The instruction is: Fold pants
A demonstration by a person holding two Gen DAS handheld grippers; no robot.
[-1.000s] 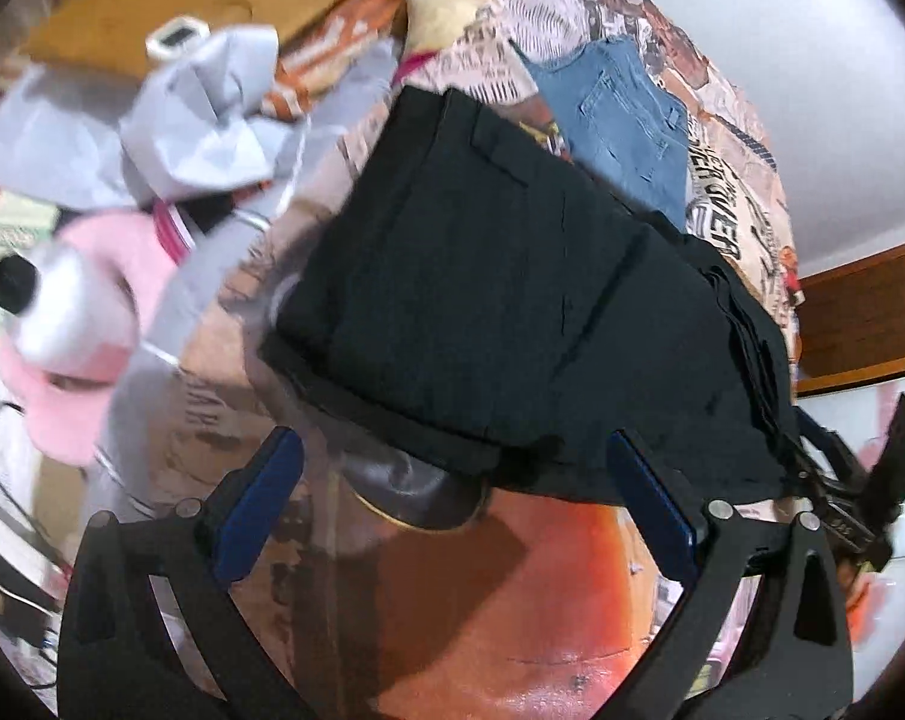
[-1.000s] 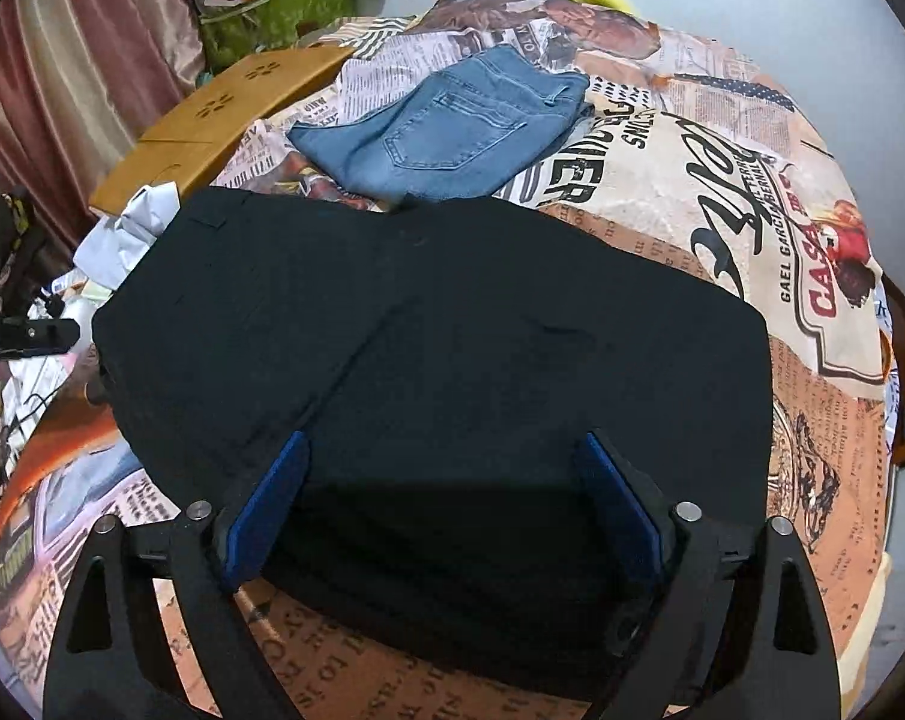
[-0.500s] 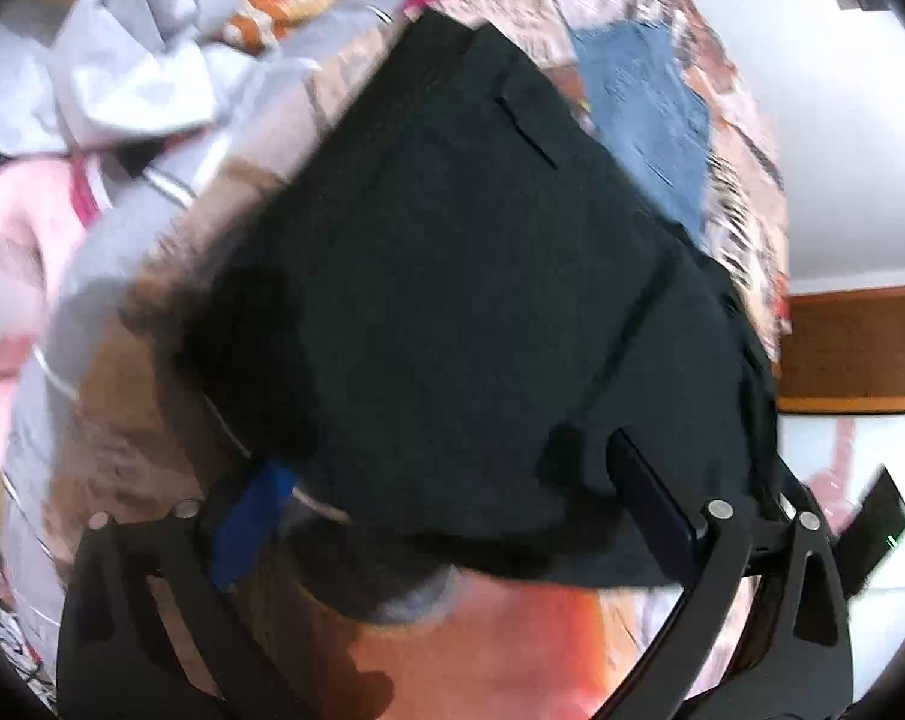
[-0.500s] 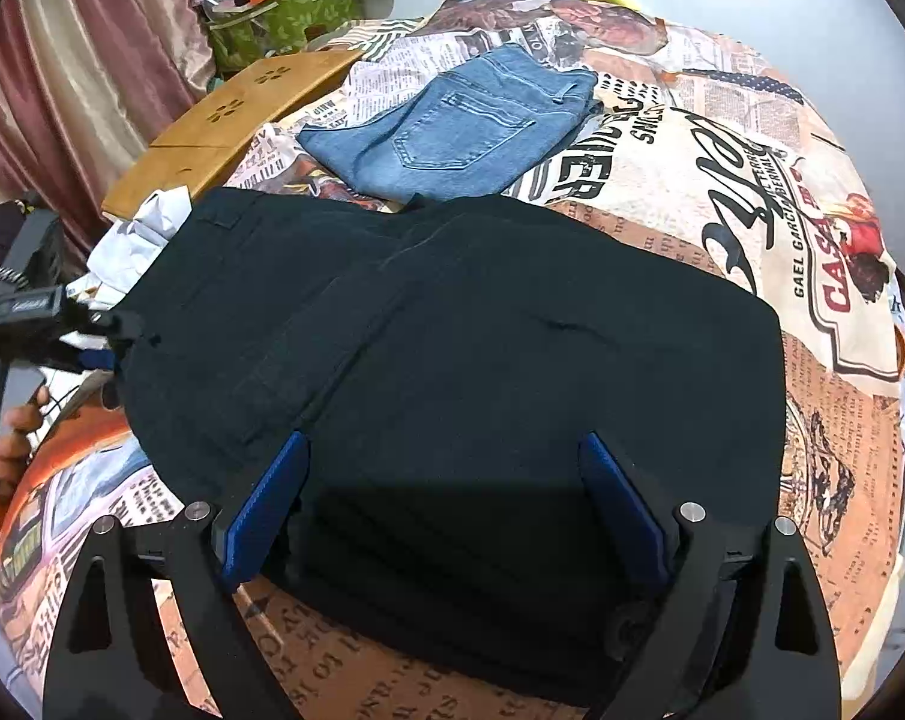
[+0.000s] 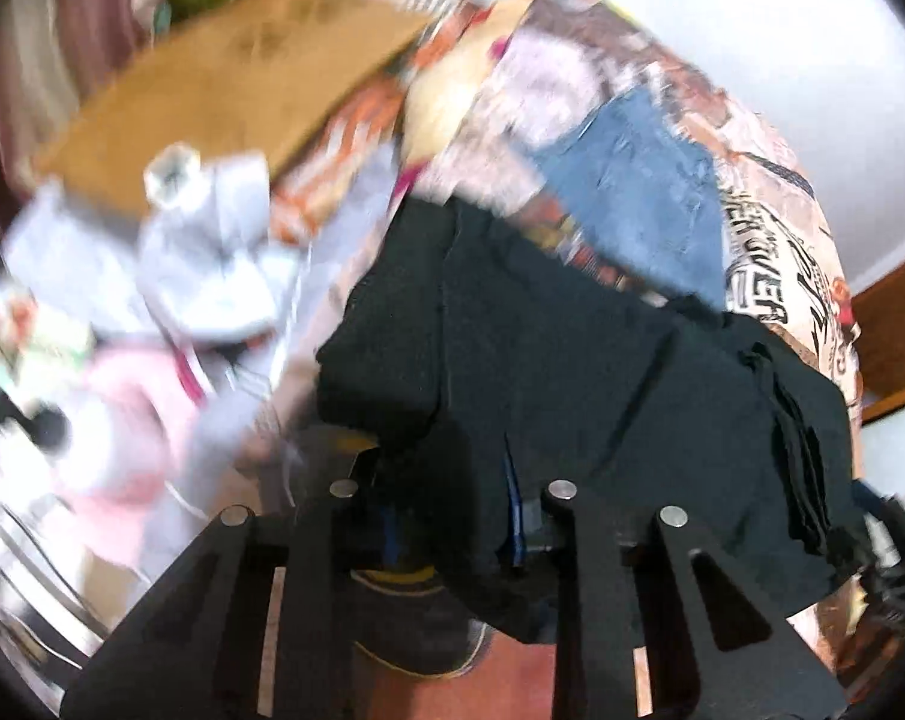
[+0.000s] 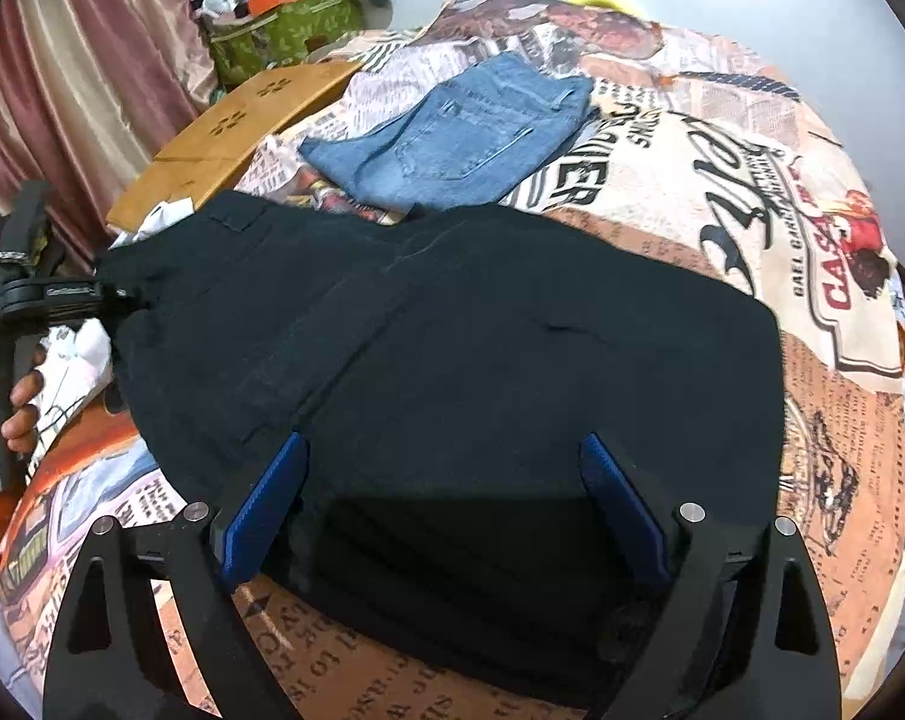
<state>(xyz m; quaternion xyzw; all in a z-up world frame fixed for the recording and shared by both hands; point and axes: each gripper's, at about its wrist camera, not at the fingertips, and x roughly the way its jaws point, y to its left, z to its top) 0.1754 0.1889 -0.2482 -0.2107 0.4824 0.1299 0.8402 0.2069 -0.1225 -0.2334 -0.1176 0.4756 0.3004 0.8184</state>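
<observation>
Now the left gripper, wide open a second ago, is closing on the near edge of the black pants on the printed bedspread, ready to fold, while the right gripper hovers open.

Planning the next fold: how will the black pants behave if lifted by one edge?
Probably floppy: the black pants already bunch and drape where the closing left gripper pinches their edge. Stacked layers suggest some weight, so they would likely sag. The printed sheet may drag.
</observation>
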